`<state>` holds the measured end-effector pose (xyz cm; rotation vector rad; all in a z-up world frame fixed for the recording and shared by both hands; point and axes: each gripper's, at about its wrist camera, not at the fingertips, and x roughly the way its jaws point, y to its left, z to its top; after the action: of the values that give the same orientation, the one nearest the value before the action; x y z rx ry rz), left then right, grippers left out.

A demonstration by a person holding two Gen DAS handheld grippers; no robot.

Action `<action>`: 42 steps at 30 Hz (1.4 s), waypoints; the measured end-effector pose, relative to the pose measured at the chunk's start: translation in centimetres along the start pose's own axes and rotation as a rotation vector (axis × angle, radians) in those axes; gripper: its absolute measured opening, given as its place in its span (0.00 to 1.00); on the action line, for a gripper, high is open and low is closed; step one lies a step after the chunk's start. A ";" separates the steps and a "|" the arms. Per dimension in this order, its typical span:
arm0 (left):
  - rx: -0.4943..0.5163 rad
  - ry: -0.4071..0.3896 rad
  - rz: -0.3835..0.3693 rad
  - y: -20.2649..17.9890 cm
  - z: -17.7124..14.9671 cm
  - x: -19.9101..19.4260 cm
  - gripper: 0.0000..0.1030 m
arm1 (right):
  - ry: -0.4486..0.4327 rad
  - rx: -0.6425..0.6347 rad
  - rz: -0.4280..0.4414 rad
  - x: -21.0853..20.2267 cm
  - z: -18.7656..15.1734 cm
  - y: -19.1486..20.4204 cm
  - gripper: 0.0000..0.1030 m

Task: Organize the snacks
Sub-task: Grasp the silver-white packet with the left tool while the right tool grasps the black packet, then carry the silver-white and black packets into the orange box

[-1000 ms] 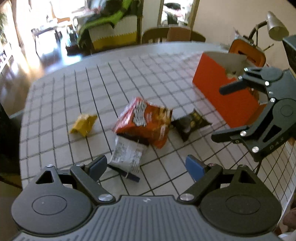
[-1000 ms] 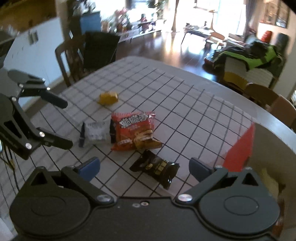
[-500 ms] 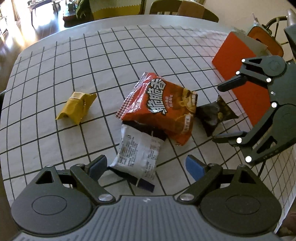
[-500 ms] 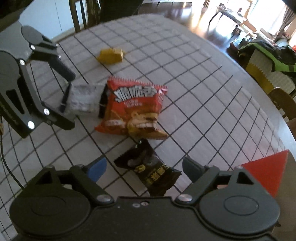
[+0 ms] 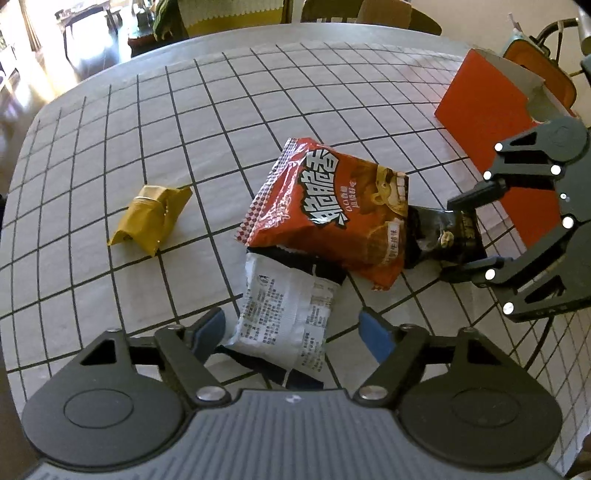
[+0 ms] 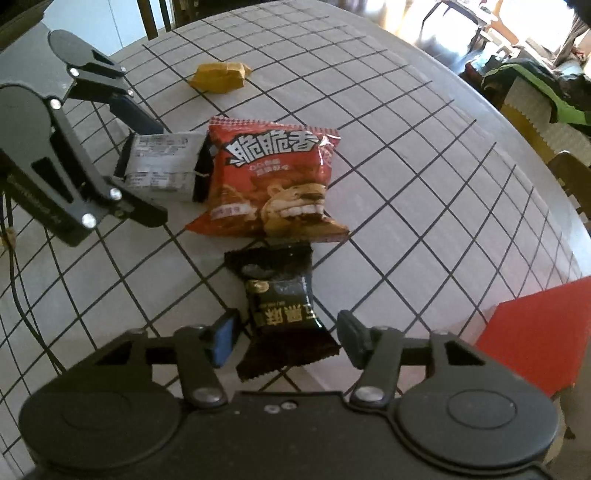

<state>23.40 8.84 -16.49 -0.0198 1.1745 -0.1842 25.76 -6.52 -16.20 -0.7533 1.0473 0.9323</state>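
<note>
Several snack packets lie on the grid-patterned tablecloth. A white packet [image 5: 288, 310] sits between the fingers of my open left gripper [image 5: 291, 332]; it also shows in the right wrist view [image 6: 164, 166]. A red chip bag [image 5: 332, 214] lies beyond it, partly over it. A black packet [image 6: 282, 299] lies between the fingers of my open right gripper [image 6: 288, 336]; it shows in the left wrist view [image 5: 447, 232] too. A yellow packet [image 5: 151, 218] lies apart to the left. An orange box [image 5: 491, 122] stands at the right.
The table edge [image 5: 221, 40] curves at the far side with chairs [image 5: 369, 14] behind it. A lamp and an orange object [image 5: 543, 66] stand beyond the box. A cable [image 6: 14, 266] hangs from the left gripper over the cloth.
Both grippers have moved down and closer to the snacks. The white packet now lies between the left fingers and the black packet between the right fingers. Both stay open.
</note>
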 end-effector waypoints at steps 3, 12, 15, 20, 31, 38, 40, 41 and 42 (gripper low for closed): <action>0.013 -0.007 0.033 -0.4 -0.1 -0.1 0.61 | -0.016 0.042 -0.006 -0.1 -0.2 0.2 0.49; -0.034 -0.017 0.070 -0.4 -1.3 -1.0 0.47 | -0.095 0.221 -0.045 -0.8 -1.7 1.3 0.47; -0.083 -0.024 0.072 -0.3 -1.9 -1.5 0.47 | -0.118 0.296 -0.041 -1.1 -2.5 1.7 0.47; -0.175 -0.015 0.055 -0.3 -3.4 -2.3 0.46 | -0.130 0.409 -0.008 -1.8 -4.2 2.2 0.47; -0.277 -0.025 0.027 -2.1 -6.1 -5.2 0.46 | -0.171 0.591 0.041 -4.4 -8.5 3.5 0.46; -0.308 -0.099 0.024 -4.2 -6.2 -8.4 0.46 | -0.267 0.667 0.027 -8.0 -10.4 3.1 0.46; -0.299 -0.126 0.027 -5.1 -5.9 -9.4 0.46 | -0.305 0.682 0.018 -9.4 -10.9 2.9 0.46; -0.296 -0.138 0.027 -5.5 -5.7 -9.9 0.46 | -0.327 0.687 0.013 -10.1 -11.2 2.8 0.46; -0.291 -0.153 0.025 -6.0 -5.5 -10.4 0.46 | -0.347 0.690 0.007 -10.8 -11.4 2.6 0.46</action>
<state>13.70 4.95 -8.39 -0.2704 1.0404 0.0116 16.88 -18.21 -9.99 -0.0111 0.9707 0.6108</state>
